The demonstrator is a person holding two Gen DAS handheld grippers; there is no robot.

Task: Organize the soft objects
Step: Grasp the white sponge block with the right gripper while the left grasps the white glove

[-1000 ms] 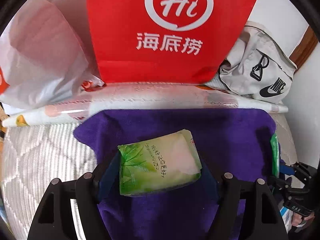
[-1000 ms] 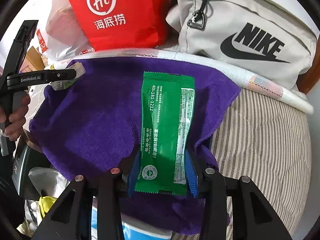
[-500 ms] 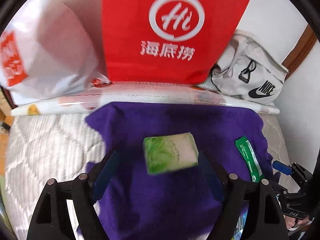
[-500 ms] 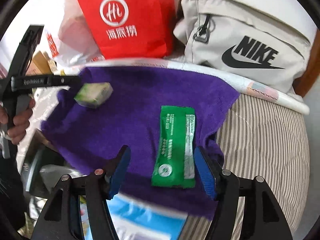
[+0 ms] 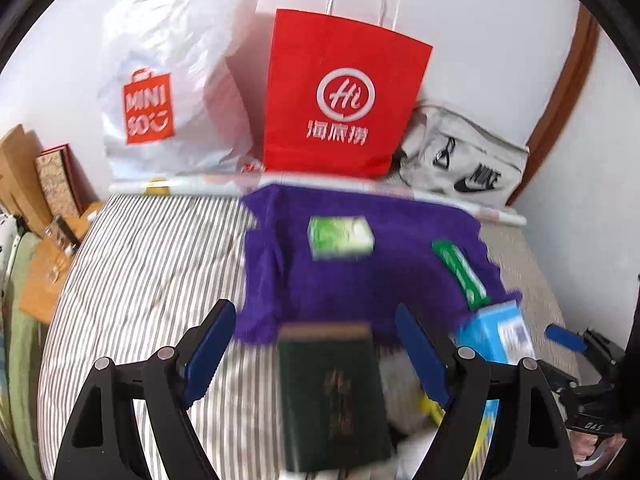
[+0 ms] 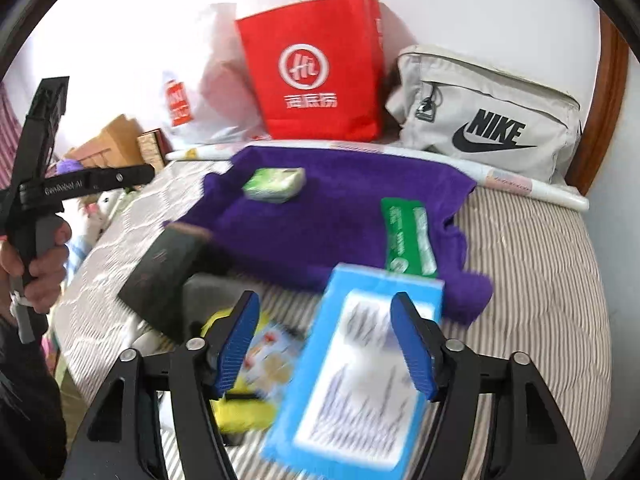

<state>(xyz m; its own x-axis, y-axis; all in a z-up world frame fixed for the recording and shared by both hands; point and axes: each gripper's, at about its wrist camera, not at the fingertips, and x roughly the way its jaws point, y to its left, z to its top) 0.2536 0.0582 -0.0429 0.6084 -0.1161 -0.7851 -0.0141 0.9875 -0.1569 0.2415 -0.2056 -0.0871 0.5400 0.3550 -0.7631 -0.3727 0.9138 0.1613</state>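
Observation:
A purple towel (image 5: pixel 360 264) (image 6: pixel 328 208) lies spread on the striped bed. On it rest a light green tissue pack (image 5: pixel 340 234) (image 6: pixel 276 185) and a dark green flat packet (image 5: pixel 460 272) (image 6: pixel 406 236). My left gripper (image 5: pixel 312 340) is open and empty, hovering above a dark green booklet (image 5: pixel 332 396). My right gripper (image 6: pixel 326 336) is open and empty, above a blue packet (image 6: pixel 356 384). The booklet also shows in the right wrist view (image 6: pixel 164 276).
A red paper bag (image 5: pixel 340 100) (image 6: pixel 316 76), a white Miniso bag (image 5: pixel 168 96) and a grey Nike bag (image 6: pixel 488 120) (image 5: pixel 460 160) stand along the wall behind the towel. A yellow item (image 6: pixel 240 404) lies by the blue packet. Boxes (image 5: pixel 44 200) sit left of the bed.
Both grippers let go of their green packs onto the towel, opened, and pulled back toward the near edge. The booklet and blue packet have come into view beneath them.

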